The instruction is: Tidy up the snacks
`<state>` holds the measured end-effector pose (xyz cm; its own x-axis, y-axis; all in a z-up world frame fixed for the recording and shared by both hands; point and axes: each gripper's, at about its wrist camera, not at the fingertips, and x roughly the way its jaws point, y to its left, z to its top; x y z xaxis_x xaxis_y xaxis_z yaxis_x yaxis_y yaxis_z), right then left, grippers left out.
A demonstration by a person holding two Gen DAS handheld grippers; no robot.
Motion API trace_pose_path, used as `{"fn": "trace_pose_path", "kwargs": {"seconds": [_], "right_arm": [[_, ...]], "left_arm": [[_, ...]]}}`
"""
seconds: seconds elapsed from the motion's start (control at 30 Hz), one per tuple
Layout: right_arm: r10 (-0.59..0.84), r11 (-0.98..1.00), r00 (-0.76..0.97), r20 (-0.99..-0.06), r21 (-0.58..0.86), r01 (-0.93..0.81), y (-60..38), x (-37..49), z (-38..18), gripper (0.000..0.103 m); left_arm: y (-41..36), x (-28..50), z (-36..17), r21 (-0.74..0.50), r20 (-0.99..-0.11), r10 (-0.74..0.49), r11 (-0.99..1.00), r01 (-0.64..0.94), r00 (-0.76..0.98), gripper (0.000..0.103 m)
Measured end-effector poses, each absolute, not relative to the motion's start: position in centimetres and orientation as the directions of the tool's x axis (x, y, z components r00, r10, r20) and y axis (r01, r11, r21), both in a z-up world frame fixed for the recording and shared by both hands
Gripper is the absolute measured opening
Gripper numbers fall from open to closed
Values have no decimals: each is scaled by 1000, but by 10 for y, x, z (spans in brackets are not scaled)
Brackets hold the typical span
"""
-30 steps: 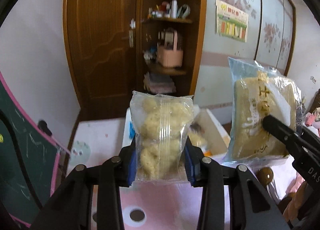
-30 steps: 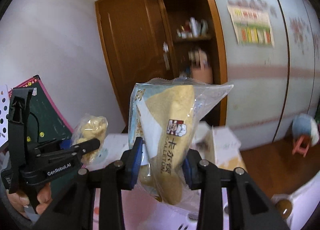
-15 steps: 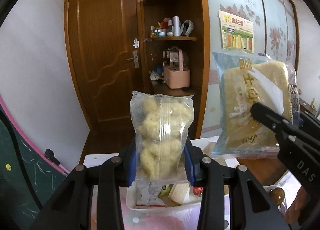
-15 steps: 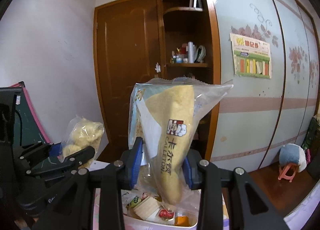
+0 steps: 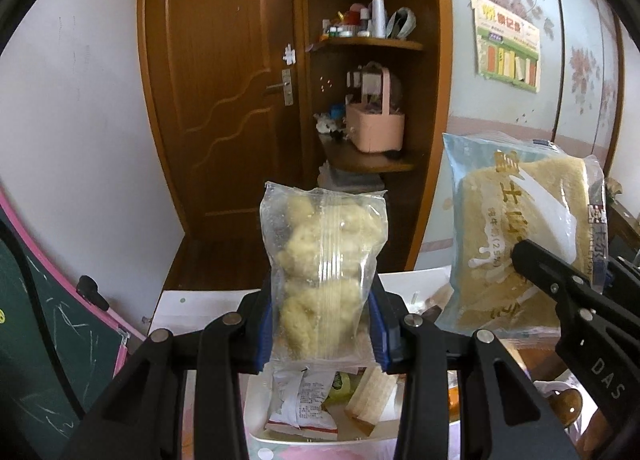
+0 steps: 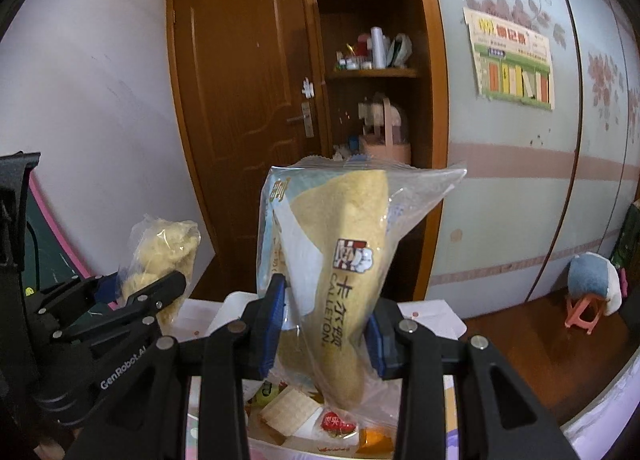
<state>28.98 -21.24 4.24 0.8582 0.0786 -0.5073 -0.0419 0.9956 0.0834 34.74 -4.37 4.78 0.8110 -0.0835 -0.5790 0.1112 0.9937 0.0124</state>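
Note:
My left gripper (image 5: 322, 334) is shut on a clear bag of pale yellow puffed snacks (image 5: 324, 272), held upright above a white box (image 5: 312, 438) of several wrapped snacks. My right gripper (image 6: 326, 330) is shut on a larger clear bag with a yellow cake slice (image 6: 344, 260), also upright above the same white box (image 6: 320, 446). The cake bag shows at the right of the left wrist view (image 5: 520, 240). The puffed snack bag shows at the left of the right wrist view (image 6: 162, 256).
A brown door (image 5: 224, 100) and a corner shelf with a pink basket (image 5: 374, 124) stand behind. A green chalkboard with pink frame (image 5: 48, 324) is on the left. A small stool (image 6: 584, 308) stands on the wooden floor at right.
Both grippers have tilted up with their bags, then dipped slightly. The white box has moved from behind the bags to below the fingers.

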Motion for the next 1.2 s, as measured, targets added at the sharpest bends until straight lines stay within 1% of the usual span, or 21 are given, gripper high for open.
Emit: {"fn": "trace_pose_path", "kwargs": {"seconds": [0.17, 0.23, 0.27, 0.3, 0.33, 0.37, 0.4, 0.5, 0.83, 0.93, 1.03, 1.2], "right_arm": [[80, 995, 824, -561, 100, -29, -214, 308, 18, 36], [88, 994, 805, -586, 109, -29, -214, 313, 10, 37], [112, 991, 783, -612, 130, -40, -214, 318, 3, 40], [133, 987, 762, -633, 151, -47, -215, 320, -3, 42], [151, 984, 732, -665, 173, -46, -216, 326, -11, 44], [157, 982, 712, -685, 182, -42, -217, 329, -17, 48], [149, 984, 698, -700, 177, -32, -218, 330, -22, 51], [140, 985, 687, -713, 169, -25, -218, 330, -28, 52], [114, 990, 698, -707, 144, -16, -216, 319, -16, 54], [109, 991, 705, -701, 130, -23, -214, 311, -6, 54], [101, 993, 714, -693, 117, -27, -210, 299, 5, 54], [95, 994, 744, -661, 97, -40, -207, 267, 35, 54]], "left_arm": [[-44, 369, 21, 2, -618, -72, 996, 94, 783, 38], [-42, 374, 10, -9, -641, -76, 996, 92, 764, 45], [-41, 378, 3, -17, -654, -86, 995, 100, 751, 62], [-41, 379, 0, -12, -653, -78, 996, 92, 753, 83], [-41, 379, -3, -2, -649, -63, 997, 81, 758, 92], [-41, 377, -6, 26, -637, -29, 998, 59, 770, 95], [-42, 376, -8, 43, -629, -18, 997, 58, 777, 95], [-45, 377, -17, 71, -652, -30, 992, 100, 758, 96], [-41, 367, -14, 30, -692, -66, 992, 120, 719, 96], [-37, 356, -6, 21, -697, -72, 992, 121, 714, 96], [-38, 344, 7, 39, -691, -54, 993, 111, 721, 96], [-32, 310, 41, 38, -661, -49, 994, 99, 749, 98]]}}
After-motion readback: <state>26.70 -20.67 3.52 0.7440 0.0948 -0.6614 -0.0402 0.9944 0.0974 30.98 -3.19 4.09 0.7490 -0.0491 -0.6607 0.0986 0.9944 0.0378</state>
